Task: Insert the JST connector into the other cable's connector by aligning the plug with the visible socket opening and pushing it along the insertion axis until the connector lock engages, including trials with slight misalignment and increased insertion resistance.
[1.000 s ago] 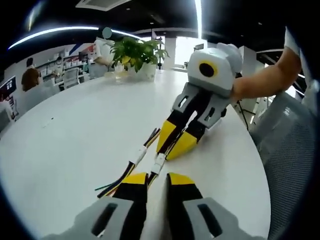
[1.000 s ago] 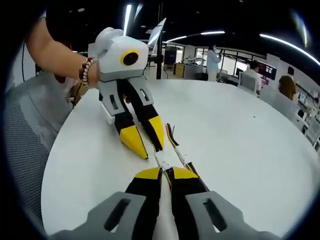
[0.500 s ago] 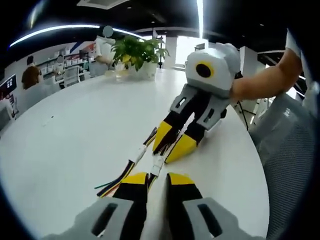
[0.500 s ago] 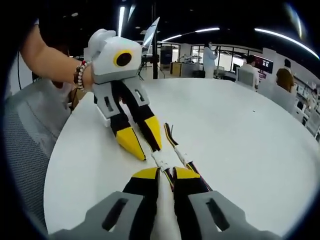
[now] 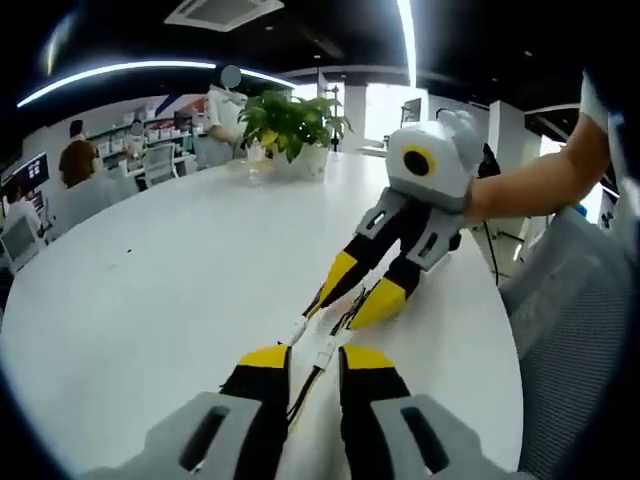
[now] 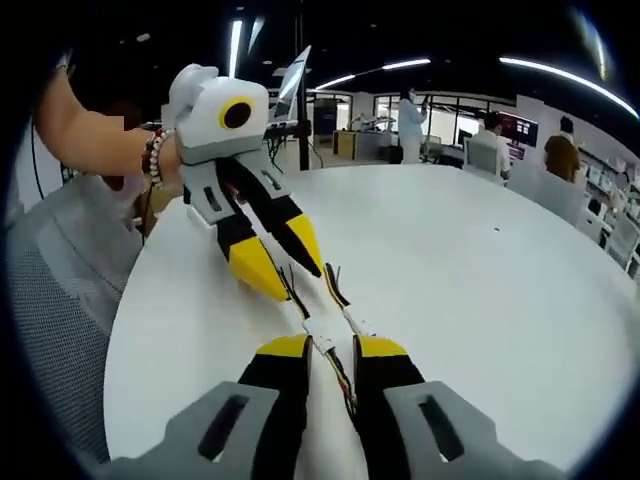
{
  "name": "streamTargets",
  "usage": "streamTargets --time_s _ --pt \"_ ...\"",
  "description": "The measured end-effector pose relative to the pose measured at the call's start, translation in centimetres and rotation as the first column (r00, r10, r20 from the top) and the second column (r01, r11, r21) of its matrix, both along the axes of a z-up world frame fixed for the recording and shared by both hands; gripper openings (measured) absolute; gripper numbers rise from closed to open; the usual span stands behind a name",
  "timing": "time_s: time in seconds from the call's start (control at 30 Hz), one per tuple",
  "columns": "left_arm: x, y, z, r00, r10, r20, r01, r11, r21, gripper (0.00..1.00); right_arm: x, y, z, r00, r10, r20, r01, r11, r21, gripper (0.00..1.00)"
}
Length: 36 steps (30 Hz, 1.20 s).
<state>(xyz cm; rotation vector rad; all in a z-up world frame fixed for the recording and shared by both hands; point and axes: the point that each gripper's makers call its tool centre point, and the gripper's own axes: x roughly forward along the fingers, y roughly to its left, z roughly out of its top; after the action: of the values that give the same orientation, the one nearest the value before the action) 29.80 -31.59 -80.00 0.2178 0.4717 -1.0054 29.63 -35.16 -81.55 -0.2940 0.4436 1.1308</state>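
Two white JST connectors (image 6: 320, 330) sit together on black and yellow wires (image 6: 341, 378) over the white table (image 6: 480, 290). In the left gripper view the connectors (image 5: 324, 351) lie just past my left gripper (image 5: 315, 362), whose jaws are closed on the cable. My right gripper (image 6: 333, 350) has its jaws parted, and the wires run loosely between them. The right gripper (image 5: 336, 312) also reaches in from the upper right of the left gripper view, held by a hand. In the right gripper view, the left gripper (image 6: 305, 283) points down at the connectors from the upper left.
A potted plant (image 5: 290, 125) stands at the far side of the round table. A grey mesh chair (image 5: 575, 330) is at the table's edge beside the person's arm (image 5: 530, 180). Several people sit at desks in the background.
The right gripper's jaws have spread apart from nearly shut. Both views have tilted up a little. The loose wire ends seen earlier left of my left jaws are out of sight.
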Motion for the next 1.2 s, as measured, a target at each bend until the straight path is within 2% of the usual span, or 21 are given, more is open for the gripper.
streamTargets --time_s 0.13,0.27,0.43,0.53,0.63,0.77,0.93,1.07,1.2 --pt "-0.4 0.1 1.1 1.000 0.024 0.005 -0.024 0.999 -0.024 0.18 0.0 -0.3 1.3 1.000 -0.016 0.026 0.016 1.000 0.006 0.25" --pt "-0.8 0.2 2.0 0.999 0.047 0.014 -0.047 0.998 -0.039 0.20 -0.2 -0.4 2.3 0.999 -0.021 0.032 0.020 1.000 0.018 0.28" --pt "-1.5 0.6 3.8 0.996 0.077 0.050 -0.075 0.996 -0.047 0.25 -0.9 -1.0 3.6 0.998 -0.039 0.052 0.038 0.999 0.022 0.35" --pt "-1.8 0.9 4.5 0.993 0.100 0.070 -0.097 0.994 -0.044 0.31 -1.4 -1.5 4.1 0.998 -0.039 0.055 0.038 0.999 0.022 0.37" --pt "-2.1 1.4 5.2 0.988 0.139 0.062 -0.136 0.989 -0.057 0.40 -2.0 -2.2 4.6 0.997 -0.057 0.052 0.056 0.998 0.021 0.44" --pt "-2.3 2.2 6.9 0.971 0.230 0.071 -0.221 0.969 -0.112 0.49 -2.5 -3.6 5.4 0.992 -0.112 0.054 0.111 0.994 0.013 0.51" --pt "-3.6 3.2 8.4 0.955 0.287 0.077 -0.275 0.951 -0.139 0.58 -3.3 -4.7 7.5 0.985 -0.160 0.068 0.156 0.986 0.061 0.56" --pt "-4.6 4.3 9.5 0.941 0.330 0.071 -0.315 0.934 -0.168 0.61 -4.0 -5.5 8.6 0.978 -0.198 0.072 0.193 0.978 0.077 0.64" --pt "-6.2 5.7 11.3 0.920 0.382 0.087 -0.358 0.910 -0.208 0.63 -5.1 -6.3 9.7 0.972 -0.218 0.091 0.211 0.974 0.081 0.62"
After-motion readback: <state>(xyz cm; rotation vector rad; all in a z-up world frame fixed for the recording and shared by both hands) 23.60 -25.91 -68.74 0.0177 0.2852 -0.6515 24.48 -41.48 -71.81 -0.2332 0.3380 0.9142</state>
